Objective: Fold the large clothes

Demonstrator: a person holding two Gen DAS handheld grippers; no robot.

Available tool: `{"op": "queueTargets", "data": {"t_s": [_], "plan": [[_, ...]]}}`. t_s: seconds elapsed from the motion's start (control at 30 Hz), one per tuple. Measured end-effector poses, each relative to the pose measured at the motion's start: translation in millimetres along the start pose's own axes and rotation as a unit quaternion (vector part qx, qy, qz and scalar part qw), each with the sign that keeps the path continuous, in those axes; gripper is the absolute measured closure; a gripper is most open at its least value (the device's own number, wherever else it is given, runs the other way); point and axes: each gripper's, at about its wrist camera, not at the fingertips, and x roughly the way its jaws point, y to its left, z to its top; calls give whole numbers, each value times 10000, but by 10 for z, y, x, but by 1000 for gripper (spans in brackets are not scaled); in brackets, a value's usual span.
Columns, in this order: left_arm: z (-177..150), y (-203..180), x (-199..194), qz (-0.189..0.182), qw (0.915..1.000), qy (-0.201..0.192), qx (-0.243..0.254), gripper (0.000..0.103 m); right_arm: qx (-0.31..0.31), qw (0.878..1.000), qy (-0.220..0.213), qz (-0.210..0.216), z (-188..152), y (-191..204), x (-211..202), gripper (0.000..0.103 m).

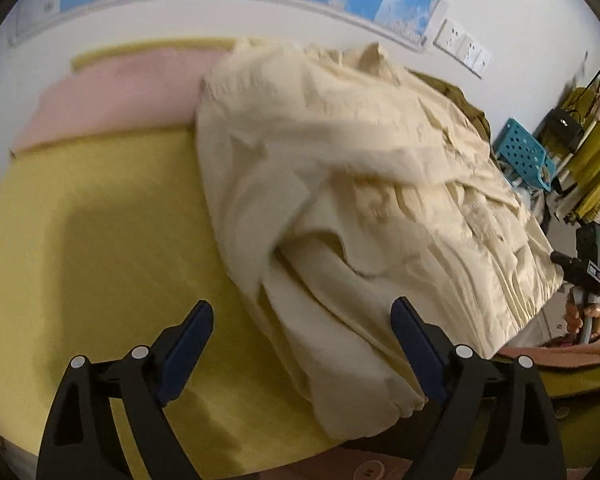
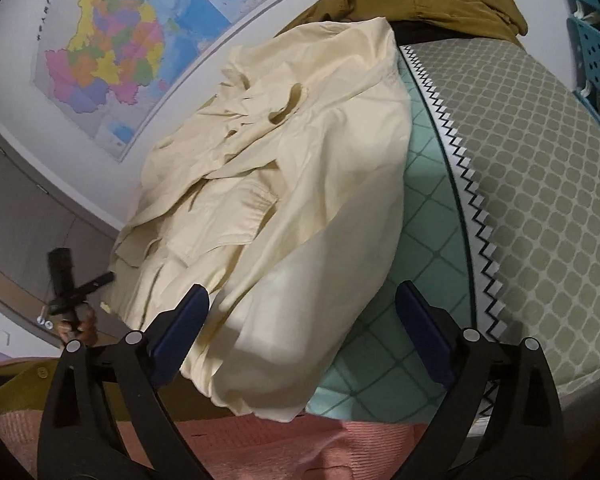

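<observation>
Both tongs, left (image 1: 302, 320) and right (image 2: 302, 304), stand spread and empty at the frames' bottom, poised to pinch the crumpled cream garment (image 1: 360, 184) for folding.

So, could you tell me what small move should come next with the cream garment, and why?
Probably bring both grippers down onto the near edge of the cream garment and close. The left gripper and right gripper both stand open with nothing pinched, while the garment lies crumpled on the bed.
</observation>
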Motion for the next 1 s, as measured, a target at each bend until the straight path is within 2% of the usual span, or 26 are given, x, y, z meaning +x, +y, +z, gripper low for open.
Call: {"op": "queueTargets", "data": {"t_s": [0.1, 0.33, 0.43, 0.5, 0.57, 0.63, 0.73, 0.8, 0.83, 0.9, 0.97, 1.0], "plan": [[-48, -39, 104, -286, 9995, 100, -34, 14, 23, 9995, 68, 314, -60, 25, 21, 10], [-50, -202, 221, -302, 9994, 121, 130, 11, -152, 9989, 120, 429, -102, 119, 63, 9], [-56, -263, 254, -152, 9997, 68, 189, 11, -141, 9985, 101, 523, -113, 127, 76, 18], [-47, -289, 257, -45, 9998, 63, 207, 12, -132, 9979, 117, 619, -129, 134, 90, 31], [-29, -287, 263, 35, 9998, 100, 169, 16, -128, 9973, 170, 704, -137, 152, 117, 40], [-1, -284, 248, 108, 9998, 111, 86, 32, -120, 9954, 190, 932, -157, 176, 146, 44], [34, -263, 238, 144, 9998, 103, 48, 52, -145, 9946, 204, 1009, -175, 195, 194, 44], [44, -254, 235, 215, 9997, 81, 7, 61, -145, 9946, 169, 1009, -183, 204, 208, 47], [50, -245, 228, 232, 9997, 78, -9, 62, -158, 9949, 186, 977, -183, 207, 209, 48], [68, -239, 202, 294, 9995, 109, 58, 58, -206, 9966, 240, 767, -157, 200, 181, 46], [107, -228, 158, 496, 9987, 93, 101, 36, -139, 9988, 102, 458, -89, 167, 70, 33], [147, -208, 91, 771, 9970, -20, 72, 24, -145, 9995, -42, 261, -48, 160, -18, 31]]}}
